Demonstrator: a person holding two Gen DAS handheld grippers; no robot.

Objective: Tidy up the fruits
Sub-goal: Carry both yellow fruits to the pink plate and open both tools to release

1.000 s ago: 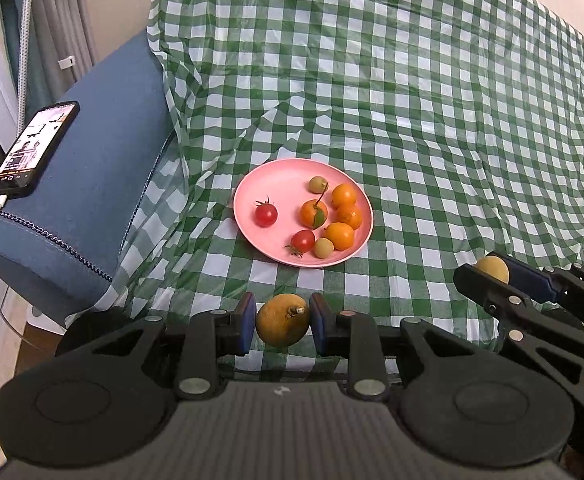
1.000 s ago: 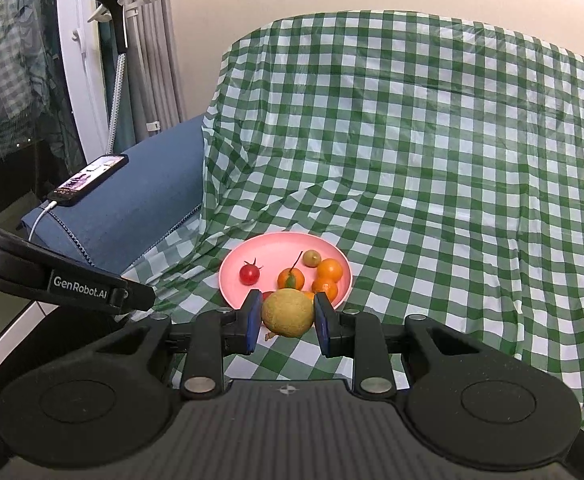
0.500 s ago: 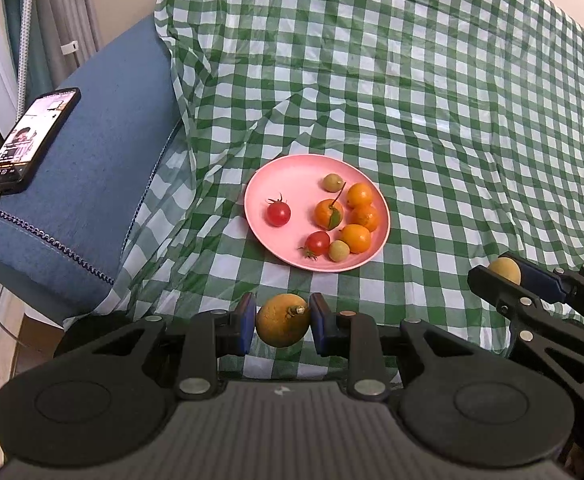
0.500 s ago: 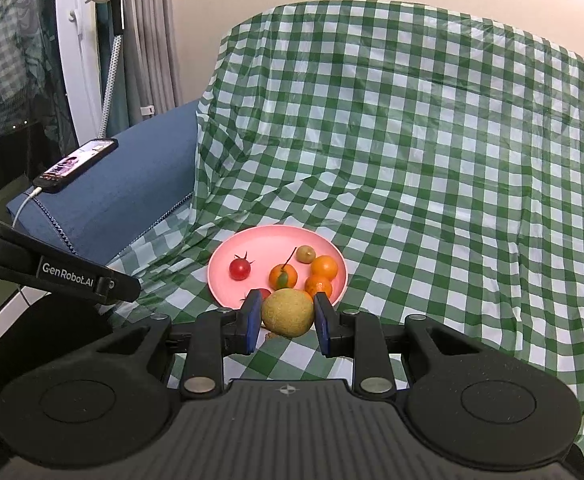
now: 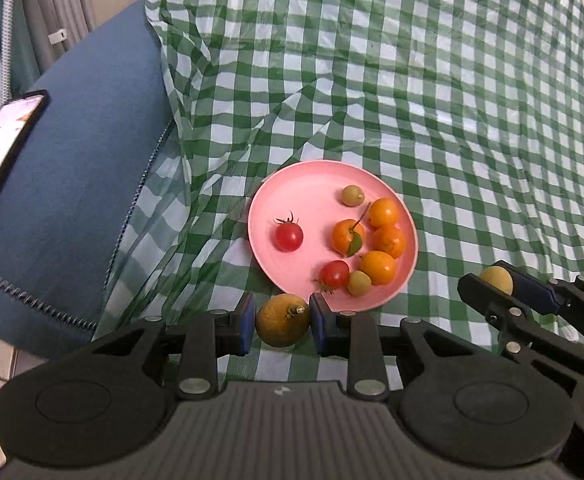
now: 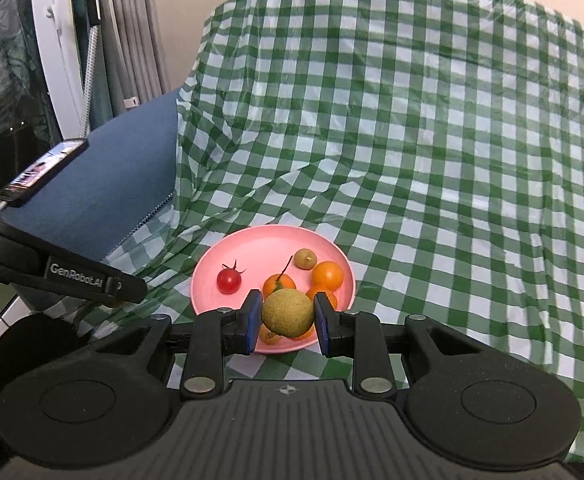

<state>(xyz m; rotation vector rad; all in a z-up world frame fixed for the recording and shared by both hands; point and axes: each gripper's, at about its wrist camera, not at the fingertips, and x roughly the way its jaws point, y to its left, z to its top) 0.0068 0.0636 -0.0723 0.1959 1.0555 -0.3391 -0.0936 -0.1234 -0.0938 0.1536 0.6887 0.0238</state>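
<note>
Only the left wrist view shows both claws, the left claw and right claw each clamping a yellow-brown fruit beside the pink plate, while the right wrist view reads "GenRobot.AI".

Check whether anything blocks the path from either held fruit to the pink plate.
Nothing visible does. Only bare checked cloth lies between the plate and both grippers; open room remains on the plate's left half, around one tomato.
</note>
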